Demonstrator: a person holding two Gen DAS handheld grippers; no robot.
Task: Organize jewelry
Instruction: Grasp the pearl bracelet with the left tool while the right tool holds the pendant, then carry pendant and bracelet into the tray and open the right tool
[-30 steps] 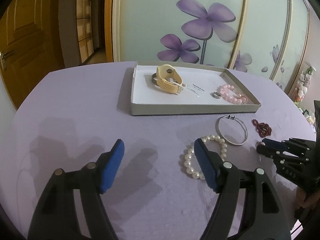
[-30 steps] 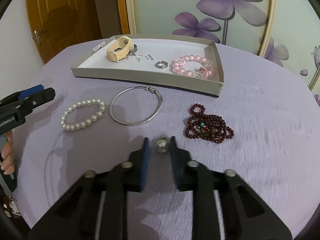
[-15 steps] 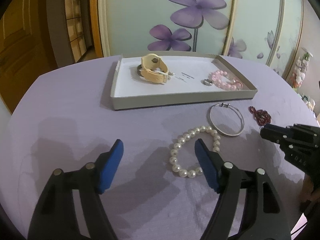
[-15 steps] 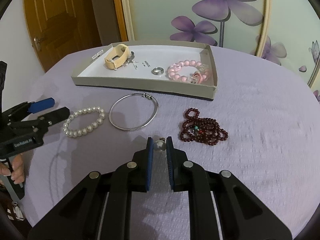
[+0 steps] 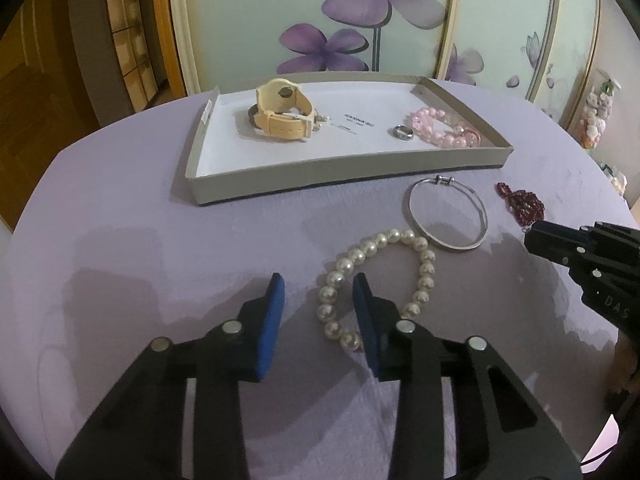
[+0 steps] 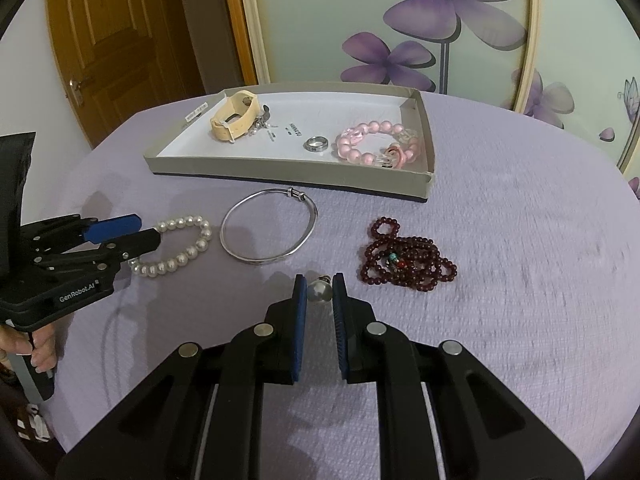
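Observation:
My right gripper (image 6: 319, 286) is shut on a small silver bead pendant (image 6: 319, 291), held just above the purple cloth. My left gripper (image 5: 318, 286) is open, its blue pads straddling the near side of the white pearl bracelet (image 5: 376, 280), which also shows in the right wrist view (image 6: 176, 246). A silver bangle (image 6: 268, 228) and a heap of dark red beads (image 6: 404, 258) lie on the cloth. The grey tray (image 6: 288, 172) holds a cream watch (image 6: 234, 116), a silver ring (image 6: 317, 145) and a pink bead bracelet (image 6: 376, 144).
The round table wears a purple cloth (image 6: 520, 240). Sliding doors with purple flowers (image 5: 376, 0) stand behind the table. A wooden door (image 6: 108, 40) is at the left. The right gripper's body (image 5: 592, 256) reaches in at the right of the left wrist view.
My left gripper moved forward over the pearl bracelet and narrowed its jaws. My right gripper closed on the silver pendant and lifted it slightly.

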